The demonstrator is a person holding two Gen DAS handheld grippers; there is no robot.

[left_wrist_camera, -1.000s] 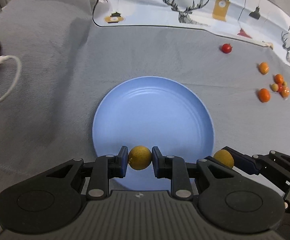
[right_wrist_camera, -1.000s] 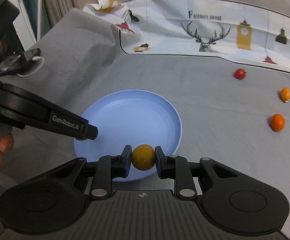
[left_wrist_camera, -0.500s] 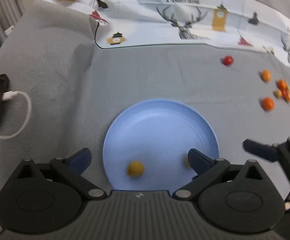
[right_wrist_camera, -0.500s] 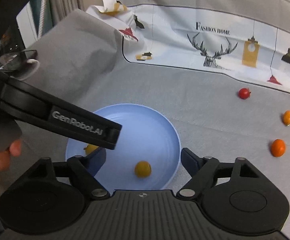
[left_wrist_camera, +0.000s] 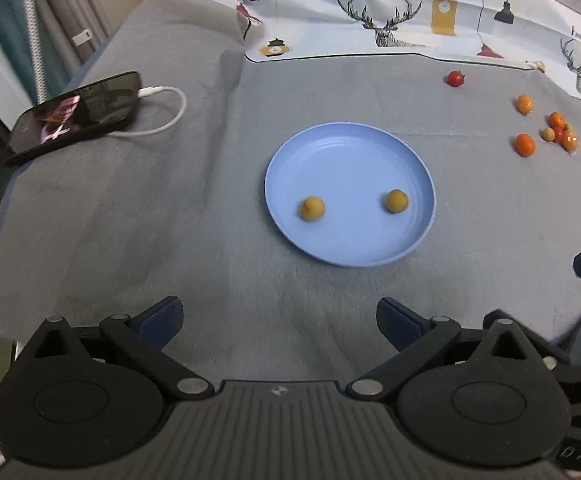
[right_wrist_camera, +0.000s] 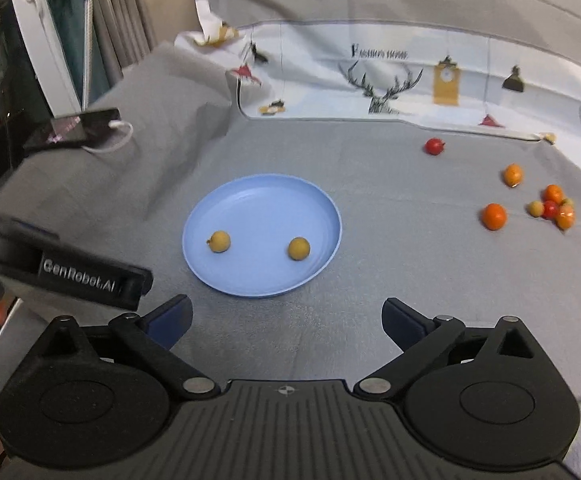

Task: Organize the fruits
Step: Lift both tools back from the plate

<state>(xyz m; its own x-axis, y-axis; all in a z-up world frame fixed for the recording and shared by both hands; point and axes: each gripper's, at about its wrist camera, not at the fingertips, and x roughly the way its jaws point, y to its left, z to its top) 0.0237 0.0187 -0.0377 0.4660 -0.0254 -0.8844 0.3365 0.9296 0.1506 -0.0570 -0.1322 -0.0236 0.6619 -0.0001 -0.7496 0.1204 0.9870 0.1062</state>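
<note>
while both tongs, left point(left_wrist_camera: 278, 320) and right point(right_wrist_camera: 286, 320), gape empty, two yellow fruits point(left_wrist_camera: 312, 208) lie ahead on the blue plate point(left_wrist_camera: 350, 160).

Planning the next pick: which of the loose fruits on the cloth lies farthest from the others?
The red tomato, alone near the printed cloth's edge. The orange ones and the rest cluster farther right.

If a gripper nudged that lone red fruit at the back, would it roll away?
Probably: the red fruit looks small and round, so it should roll. The grey cloth may slow it. It is likely light and squashable.
</note>
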